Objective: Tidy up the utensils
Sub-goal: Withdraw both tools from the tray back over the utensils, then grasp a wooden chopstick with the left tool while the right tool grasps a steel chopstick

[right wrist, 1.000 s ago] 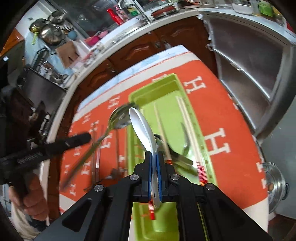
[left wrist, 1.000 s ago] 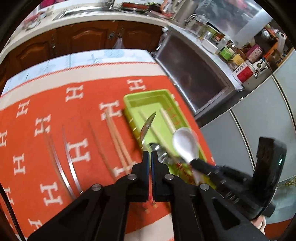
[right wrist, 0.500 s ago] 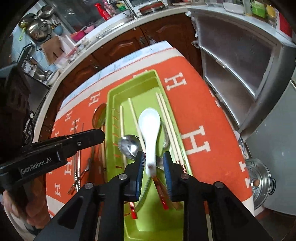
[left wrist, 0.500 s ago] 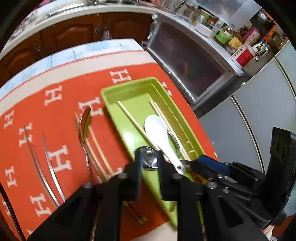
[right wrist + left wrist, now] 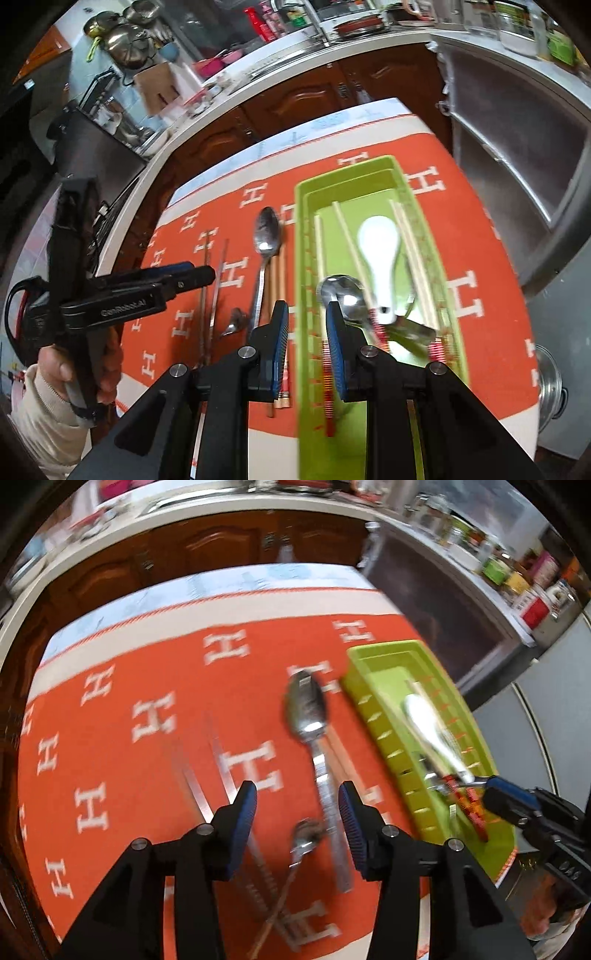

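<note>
A green tray (image 5: 424,206) on the orange cloth holds a white spoon (image 5: 378,243), a steel spoon (image 5: 345,295) and several chopsticks (image 5: 341,229). It also shows in the left wrist view (image 5: 380,716). A big steel spoon (image 5: 306,712) lies on the cloth left of the tray, also in the right wrist view (image 5: 266,232). A small spoon (image 5: 304,840) and metal tongs (image 5: 207,775) lie near it. My left gripper (image 5: 297,812) is open and empty above the big spoon's handle. My right gripper (image 5: 306,332) is open and empty over the tray's left wall.
Brown chopsticks (image 5: 279,280) lie beside the big spoon. Wooden cabinets (image 5: 332,99) and a counter stand beyond the table's far edge. A steel appliance (image 5: 517,147) stands to the right. A pot lid (image 5: 550,384) lies low at the right.
Both grippers opened wide. The steel spoon left my left gripper and the white spoon left my right gripper. My left gripper swung left over the cloth; the right one drew back.
</note>
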Demonstrator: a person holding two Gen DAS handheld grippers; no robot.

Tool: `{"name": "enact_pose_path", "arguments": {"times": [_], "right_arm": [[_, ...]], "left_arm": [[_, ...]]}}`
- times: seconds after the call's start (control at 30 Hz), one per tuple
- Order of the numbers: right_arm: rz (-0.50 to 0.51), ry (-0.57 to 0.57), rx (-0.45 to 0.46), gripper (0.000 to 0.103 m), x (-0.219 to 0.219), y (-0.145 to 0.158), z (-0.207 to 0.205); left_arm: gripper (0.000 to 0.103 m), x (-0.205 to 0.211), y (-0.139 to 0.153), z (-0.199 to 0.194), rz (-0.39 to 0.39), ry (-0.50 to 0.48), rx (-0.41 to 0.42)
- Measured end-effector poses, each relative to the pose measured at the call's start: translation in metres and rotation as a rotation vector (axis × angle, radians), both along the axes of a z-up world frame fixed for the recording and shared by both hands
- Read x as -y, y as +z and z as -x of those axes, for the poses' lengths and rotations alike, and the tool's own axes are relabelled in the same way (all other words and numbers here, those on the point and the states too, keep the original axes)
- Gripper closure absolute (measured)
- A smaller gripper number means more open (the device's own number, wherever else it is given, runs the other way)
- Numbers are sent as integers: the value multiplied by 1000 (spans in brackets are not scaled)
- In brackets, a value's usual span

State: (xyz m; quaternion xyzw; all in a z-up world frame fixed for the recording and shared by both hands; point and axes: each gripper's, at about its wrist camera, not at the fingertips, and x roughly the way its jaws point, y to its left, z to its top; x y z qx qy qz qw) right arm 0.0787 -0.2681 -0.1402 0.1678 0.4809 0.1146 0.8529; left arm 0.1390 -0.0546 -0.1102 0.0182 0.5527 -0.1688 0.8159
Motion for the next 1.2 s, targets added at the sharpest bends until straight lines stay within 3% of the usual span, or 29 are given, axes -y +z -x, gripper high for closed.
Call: {"name": "enact_pose_path", "arguments": {"times": [0.2, 0.4, 0.6, 0.7, 0.8, 0.97, 1.2], "right_arm": [[-17, 85, 4, 82, -37, -1, -6], [-24, 153, -14, 82, -78, -12, -14], [-22, 189, -58, 82, -107, -33, -20], [-16, 205, -66, 82, -117, -40, -22], [-3, 218, -64, 82, -124, -43, -23], [33, 232, -70, 82, -136, -47, -30], [47, 264, -60, 83, -143, -44, -30]], "left_arm": [[59, -46, -32, 2, -6, 123, -71], [61, -58, -52, 4, 10, 170, -110], [76, -56, -61, 10, -17, 180, -71], [82, -62, -61, 12, 6, 189, -57], [85, -70, -63, 15, 42, 191, -52], [83, -64, -63, 21, -12, 168, -17], [83, -85, -65, 19, 148, 191, -87]]}}
